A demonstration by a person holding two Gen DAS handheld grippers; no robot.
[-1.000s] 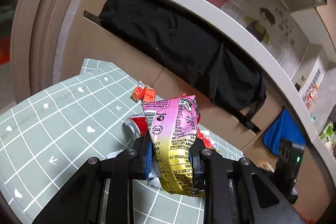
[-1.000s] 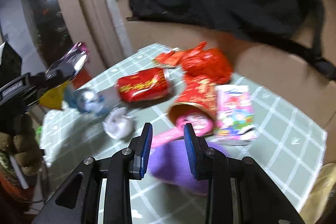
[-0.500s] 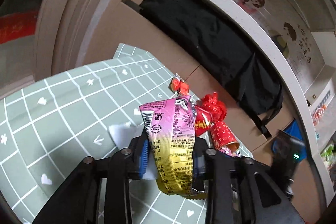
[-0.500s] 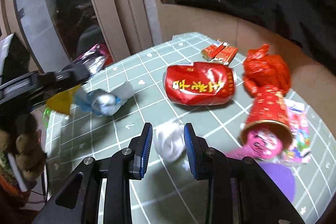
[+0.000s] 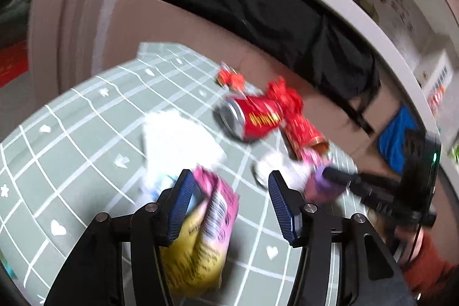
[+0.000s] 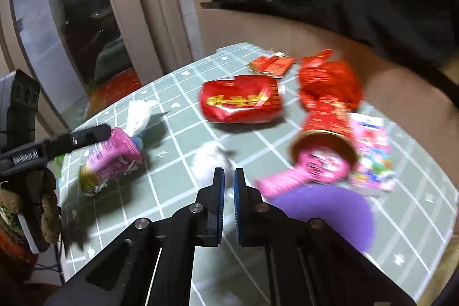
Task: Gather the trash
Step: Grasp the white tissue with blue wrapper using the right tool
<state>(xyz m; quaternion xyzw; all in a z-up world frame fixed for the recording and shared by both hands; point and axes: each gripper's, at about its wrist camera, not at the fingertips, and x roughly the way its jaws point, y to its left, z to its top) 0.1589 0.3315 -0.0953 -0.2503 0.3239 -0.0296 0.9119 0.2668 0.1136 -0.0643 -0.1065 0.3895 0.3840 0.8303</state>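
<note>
My left gripper (image 5: 231, 179) hangs low over the green checked tablecloth (image 5: 71, 151), its jaws opening. The pink and yellow snack bag (image 5: 206, 225) lies loose between them, leaning on the left finger. In the right wrist view this bag (image 6: 114, 159) rests on the cloth beside a white tissue (image 6: 140, 113). My right gripper (image 6: 228, 172) is shut, pinching the near edge of a crumpled white tissue wad (image 6: 209, 162). Beyond lie a red can (image 6: 241, 102), a red foil wrapper (image 6: 330, 79) and a red paper cup (image 6: 327, 128).
A pink carton (image 6: 373, 151), a pink wrapper (image 6: 287, 179), a purple object (image 6: 324, 214) and red sachets (image 6: 272, 63) crowd the table's right side. A black bag (image 5: 258, 5) on cardboard boxes stands behind the table. A person's red sleeve (image 5: 430, 263) shows at lower right.
The left gripper sank to the cloth and spread its jaws, and the snack bag slumped loose. The right gripper swung left from the purple object to the tissue wad and closed.
</note>
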